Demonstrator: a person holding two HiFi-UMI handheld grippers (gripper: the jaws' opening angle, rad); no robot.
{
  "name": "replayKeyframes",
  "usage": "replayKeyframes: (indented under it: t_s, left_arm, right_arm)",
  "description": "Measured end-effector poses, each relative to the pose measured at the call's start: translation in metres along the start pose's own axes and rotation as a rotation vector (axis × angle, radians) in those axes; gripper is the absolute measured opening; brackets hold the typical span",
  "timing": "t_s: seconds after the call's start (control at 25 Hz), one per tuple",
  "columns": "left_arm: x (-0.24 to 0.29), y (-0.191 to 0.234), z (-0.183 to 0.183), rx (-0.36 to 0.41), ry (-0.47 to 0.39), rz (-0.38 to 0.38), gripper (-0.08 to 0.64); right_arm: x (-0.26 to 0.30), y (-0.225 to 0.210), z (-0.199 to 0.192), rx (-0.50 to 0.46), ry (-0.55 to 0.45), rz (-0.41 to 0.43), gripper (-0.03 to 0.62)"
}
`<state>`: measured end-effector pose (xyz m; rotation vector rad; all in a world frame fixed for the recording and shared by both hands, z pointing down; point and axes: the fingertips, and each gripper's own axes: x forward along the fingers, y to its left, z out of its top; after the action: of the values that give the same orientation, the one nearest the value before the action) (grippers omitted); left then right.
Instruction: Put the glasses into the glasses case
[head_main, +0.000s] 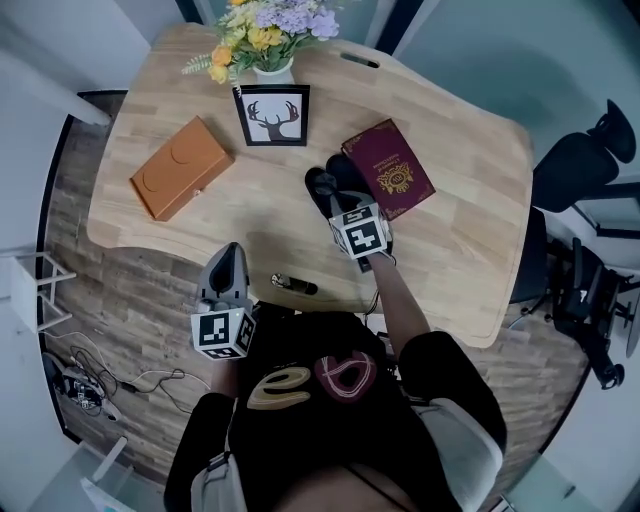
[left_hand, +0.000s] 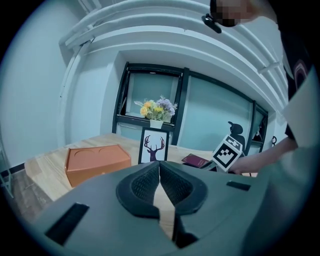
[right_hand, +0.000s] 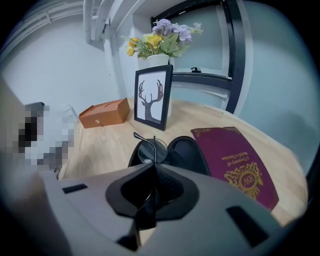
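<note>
The left gripper (left_hand: 159, 167) hangs by the table (left_hand: 45, 172) edge, jaws pressed together on nothing. The right gripper (right_hand: 154, 169) pinches the glasses (right_hand: 149, 150) by the frame, and one lens juts past its fingertips over the open black case (right_hand: 187, 152).

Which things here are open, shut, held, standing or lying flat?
glasses: held in right tongs.
glasses case: open.
right tongs: shut on glasses.
left tongs: shut, empty.
orange box: closed.
maroon book: closed, flat.
picture frame: upright.
</note>
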<state>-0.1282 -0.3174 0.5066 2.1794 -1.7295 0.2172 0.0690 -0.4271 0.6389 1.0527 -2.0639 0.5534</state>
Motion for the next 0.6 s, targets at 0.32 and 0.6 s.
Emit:
replayKeyframes:
  t_s: [0.32,0.6]
  left_arm:
    - [0.004,0.006,-0.006,-0.019,0.022,0.034,0.018]
    - [0.010,0.007,-0.010,-0.022,0.036,0.030,0.018]
  right_arm:
    - [0.015,-0.001,-0.004,0.000,0.036,0.023,0.018]
    - [0.024,-0.001,-0.008,0.025,0.057,0.049,0.018]
